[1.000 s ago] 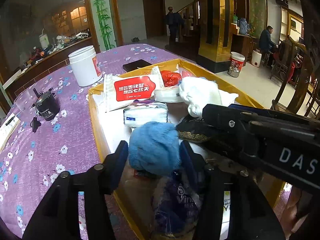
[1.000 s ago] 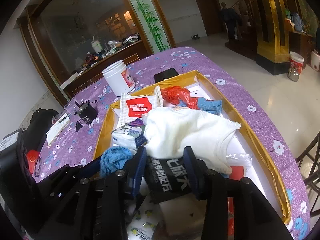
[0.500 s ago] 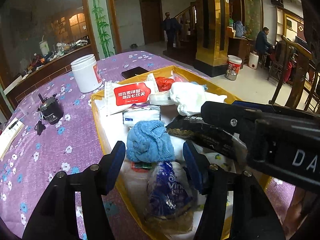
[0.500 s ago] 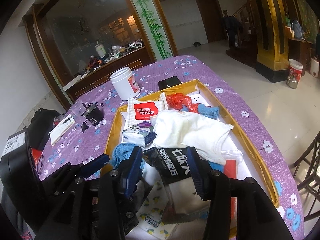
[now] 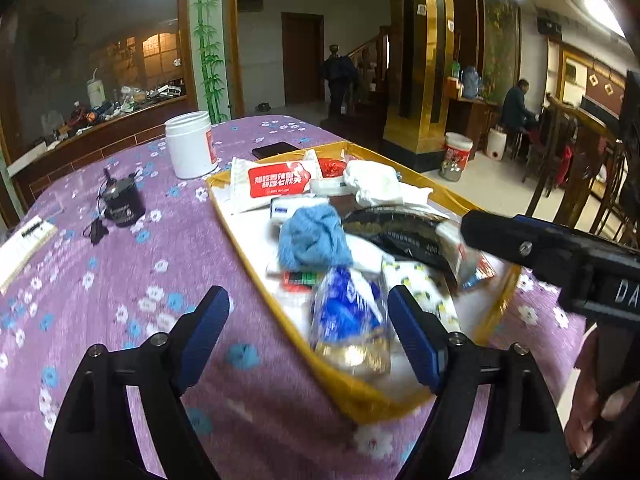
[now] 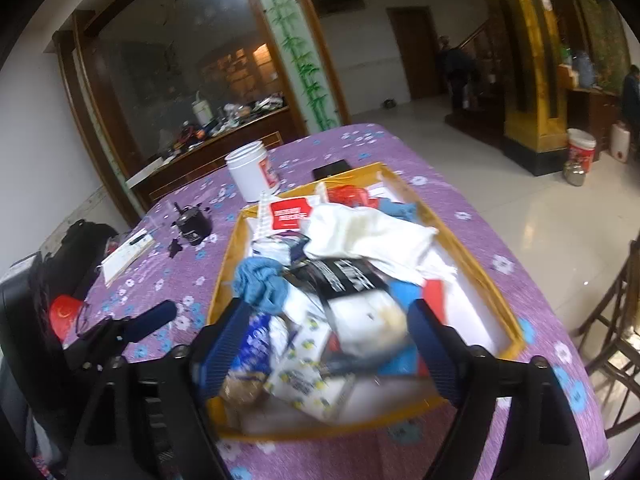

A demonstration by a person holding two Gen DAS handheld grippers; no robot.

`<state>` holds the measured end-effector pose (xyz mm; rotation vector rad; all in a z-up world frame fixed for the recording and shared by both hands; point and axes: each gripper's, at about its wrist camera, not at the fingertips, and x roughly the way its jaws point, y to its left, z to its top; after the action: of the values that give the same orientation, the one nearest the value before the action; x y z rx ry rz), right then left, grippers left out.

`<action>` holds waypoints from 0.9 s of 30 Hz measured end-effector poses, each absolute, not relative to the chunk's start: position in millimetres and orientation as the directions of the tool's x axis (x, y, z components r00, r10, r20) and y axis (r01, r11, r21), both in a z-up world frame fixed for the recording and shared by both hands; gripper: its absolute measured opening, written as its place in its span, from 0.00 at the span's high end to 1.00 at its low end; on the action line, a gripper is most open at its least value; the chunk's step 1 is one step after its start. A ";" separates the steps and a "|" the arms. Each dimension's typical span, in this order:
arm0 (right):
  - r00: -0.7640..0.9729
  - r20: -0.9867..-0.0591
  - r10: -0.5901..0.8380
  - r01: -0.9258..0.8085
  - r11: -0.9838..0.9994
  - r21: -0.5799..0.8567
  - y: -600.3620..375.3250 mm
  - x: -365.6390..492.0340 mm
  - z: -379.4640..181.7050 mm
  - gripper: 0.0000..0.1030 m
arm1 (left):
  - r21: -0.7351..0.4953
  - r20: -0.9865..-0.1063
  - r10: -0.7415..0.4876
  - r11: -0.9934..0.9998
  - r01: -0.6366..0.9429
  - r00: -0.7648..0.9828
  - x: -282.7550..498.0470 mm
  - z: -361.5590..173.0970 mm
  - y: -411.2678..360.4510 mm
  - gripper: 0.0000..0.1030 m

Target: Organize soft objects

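Spreading wide, both sets of jaws have just been opening, and nothing is pinched between either pair. The left hand-held gripper [image 5: 308, 332] is held over the near corner of the yellow-rimmed tray [image 5: 240, 240], which sits on the purple flowered counter [image 5: 100, 280]; the right hand-held gripper [image 6: 324, 344] is poised above the tray's near end, its pads framing the pile but pressed on nothing. The soft goods are heaped inside the tray: a blue knitted cloth [image 5: 314, 240] lies near the middle, a white cloth [image 6: 368, 236] is draped toward the far side, a black packet [image 6: 344, 276] rests just beside the blue cloth, and a blue-and-white wrapped pack [image 5: 348, 320] is lying at the near end. The cloths are judged light and limp, likely to sag and drag neighbours if lifted by an edge, so a bunched fold at the centre is the better hold. The packets look slick and crinkly; a pinch across the narrow waist is advised, as a film corner could slip. A white tub [image 5: 190, 144] stands outside the tray, well apart.
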<state>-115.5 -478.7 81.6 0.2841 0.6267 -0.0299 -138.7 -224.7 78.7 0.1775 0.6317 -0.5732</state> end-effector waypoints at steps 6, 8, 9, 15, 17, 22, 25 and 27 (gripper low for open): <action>0.865 -0.500 -0.023 0.151 0.964 0.217 -460.3 -143.5 79.3 0.02 | 0.050 -0.595 -0.389 0.855 0.516 0.703 -148.7 71.7 -207.2 0.20; 0.875 -0.483 -0.041 0.149 0.971 0.188 -449.8 -147.1 78.3 0.01 | 0.028 -0.599 -0.405 0.851 0.524 0.691 -146.8 72.4 -203.3 0.20; 0.878 -0.476 -0.055 0.157 0.972 0.176 -446.6 -148.4 77.8 0.01 | 0.026 -0.592 -0.401 0.858 0.513 0.699 -145.3 73.5 -201.1 0.20; 0.876 -0.471 -0.102 0.204 0.964 0.171 -446.1 -148.5 70.7 0.01 | 0.095 -0.591 -0.291 0.901 0.424 0.752 -141.7 70.1 -200.3 0.19; 0.876 -0.468 -0.115 0.212 0.964 0.160 -446.6 -148.2 69.4 0.01 | 0.125 -0.615 -0.249 0.906 0.404 0.748 -136.7 67.1 -204.8 0.19; 0.882 -0.458 -0.115 0.209 0.965 0.161 -446.5 -149.2 67.5 0.01 | 0.148 -0.641 -0.217 0.906 0.396 0.737 -133.1 63.3 -206.0 0.19; 0.881 -0.459 -0.118 0.218 0.961 0.171 -449.1 -149.0 66.6 0.01 | 0.146 -0.659 -0.212 0.905 0.399 0.721 -133.0 62.0 -205.6 0.19; 0.878 -0.464 -0.119 0.222 0.959 0.174 -449.5 -148.4 66.3 0.01 | 0.158 -0.661 -0.202 0.904 0.397 0.723 -134.2 62.2 -205.9 0.19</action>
<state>-148.4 -449.5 66.3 0.2260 0.4674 -0.1791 -134.2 -205.9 62.2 0.2996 0.6880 -0.3364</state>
